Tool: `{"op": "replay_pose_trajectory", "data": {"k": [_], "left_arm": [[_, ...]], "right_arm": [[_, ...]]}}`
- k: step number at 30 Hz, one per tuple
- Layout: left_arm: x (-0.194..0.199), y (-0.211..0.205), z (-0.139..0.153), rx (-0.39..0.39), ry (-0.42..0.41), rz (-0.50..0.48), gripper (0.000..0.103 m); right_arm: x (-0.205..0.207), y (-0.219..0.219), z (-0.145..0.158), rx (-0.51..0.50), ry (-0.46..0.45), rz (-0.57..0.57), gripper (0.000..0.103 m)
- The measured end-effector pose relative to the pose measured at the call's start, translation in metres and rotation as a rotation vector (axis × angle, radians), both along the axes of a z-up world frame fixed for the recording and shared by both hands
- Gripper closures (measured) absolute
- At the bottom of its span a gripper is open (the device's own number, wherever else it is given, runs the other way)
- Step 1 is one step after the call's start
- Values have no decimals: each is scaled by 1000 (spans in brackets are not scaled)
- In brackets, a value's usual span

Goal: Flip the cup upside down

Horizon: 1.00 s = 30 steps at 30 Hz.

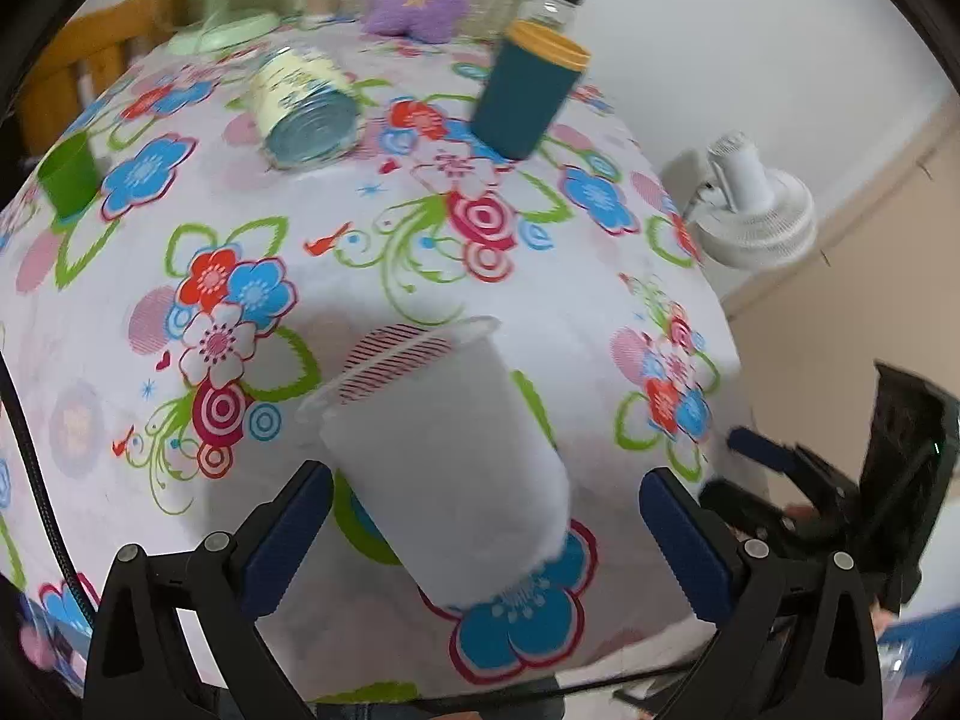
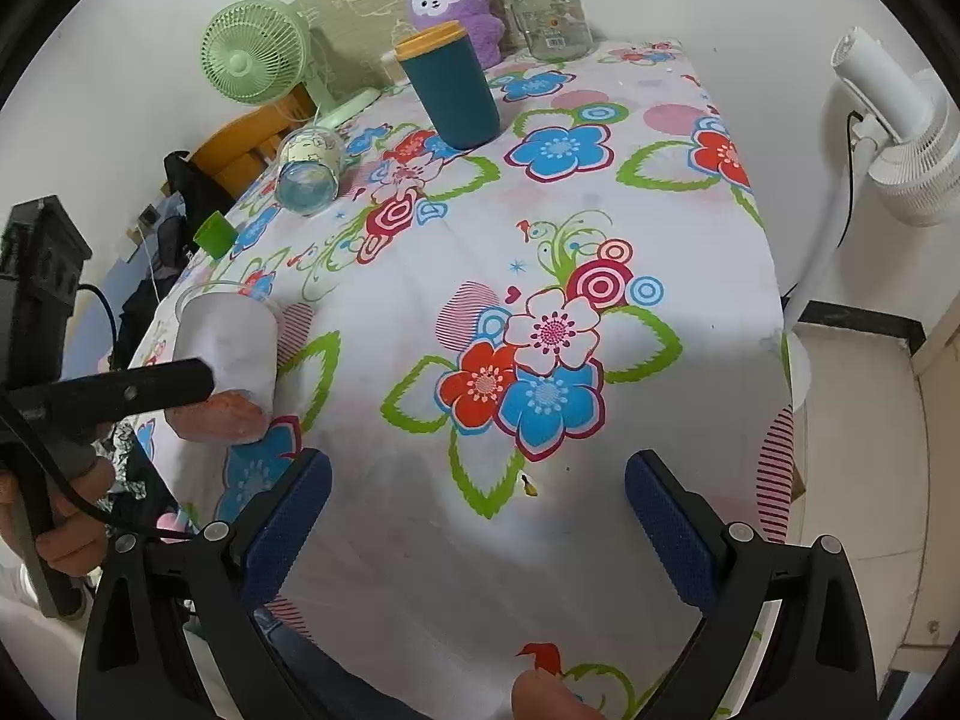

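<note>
A frosted white plastic cup (image 1: pixel 444 468) stands mouth up on the flowered tablecloth (image 1: pixel 360 264), near the table's front edge. My left gripper (image 1: pixel 486 534) is open, its blue pads on either side of the cup's lower half, apart from it. The cup also shows in the right wrist view (image 2: pixel 231 339) at the left, with a left gripper finger (image 2: pixel 138 390) across its base. My right gripper (image 2: pixel 477 528) is open and empty over the tablecloth (image 2: pixel 660 192), to the right of the cup.
A teal cup with a yellow rim (image 1: pixel 531 90), a clear printed cup lying on its side (image 1: pixel 306 111) and a small green cup (image 1: pixel 66 174) stand further back. A purple plush (image 2: pixel 456 0), a glass jar (image 2: pixel 552 12) and a green fan (image 2: pixel 252 54) line the far edge. A white fan (image 2: pixel 900 138) stands right of the table.
</note>
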<state>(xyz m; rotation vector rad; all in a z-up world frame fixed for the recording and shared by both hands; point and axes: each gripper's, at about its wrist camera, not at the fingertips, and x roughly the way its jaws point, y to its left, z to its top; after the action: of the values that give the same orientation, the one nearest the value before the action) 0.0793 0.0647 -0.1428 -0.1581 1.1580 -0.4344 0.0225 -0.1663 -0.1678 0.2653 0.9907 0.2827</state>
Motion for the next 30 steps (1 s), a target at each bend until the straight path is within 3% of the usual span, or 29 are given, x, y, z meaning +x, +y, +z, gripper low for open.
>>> {"op": "replay_pose_trajectory", "data": {"k": [8, 15, 19, 22, 30], "left_arm": [[4, 3, -17, -12, 49, 73, 0], [3, 5, -22, -5, 48, 120, 13], [0, 4, -21, 7, 46, 104, 22], [-1, 2, -20, 25, 48, 72, 35], [8, 9, -13, 65, 48, 25, 37]], "right_arm": [[3, -1, 0, 3, -12, -1, 4], [4, 0, 0, 4, -13, -4, 4], [7, 2, 1, 11, -17, -8, 3], [8, 3, 0, 19, -21, -9, 3], [8, 5, -1, 19, -33, -13, 4]]}}
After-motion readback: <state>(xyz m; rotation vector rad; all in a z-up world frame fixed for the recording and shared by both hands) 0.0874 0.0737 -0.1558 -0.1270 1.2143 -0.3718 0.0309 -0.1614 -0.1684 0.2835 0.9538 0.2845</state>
